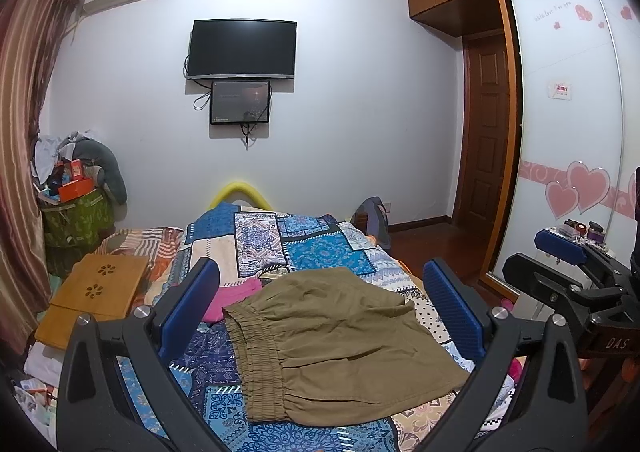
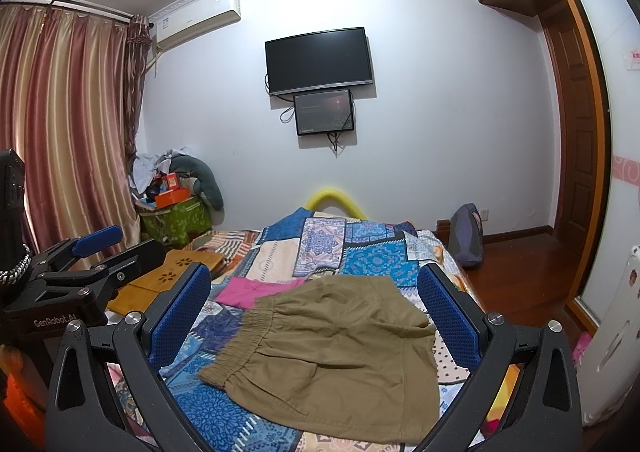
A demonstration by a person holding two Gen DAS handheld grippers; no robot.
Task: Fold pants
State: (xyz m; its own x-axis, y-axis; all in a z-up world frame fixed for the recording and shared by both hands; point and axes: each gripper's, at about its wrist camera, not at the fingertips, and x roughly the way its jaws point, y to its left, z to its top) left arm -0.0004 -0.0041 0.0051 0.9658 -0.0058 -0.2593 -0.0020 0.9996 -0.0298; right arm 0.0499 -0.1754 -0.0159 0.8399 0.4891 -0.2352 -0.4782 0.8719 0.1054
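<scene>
Olive-brown pants with an elastic waistband lie folded flat on the patchwork bedspread; they also show in the right wrist view. My left gripper is open and empty, held above the pants with its blue pads either side of them. My right gripper is open and empty, also above the pants. The right gripper shows at the right edge of the left wrist view; the left gripper shows at the left of the right wrist view.
A pink garment lies just beyond the pants. A wooden lap tray sits on the bed's left side. A cluttered green bin stands in the corner by the curtains. A wardrobe is at right.
</scene>
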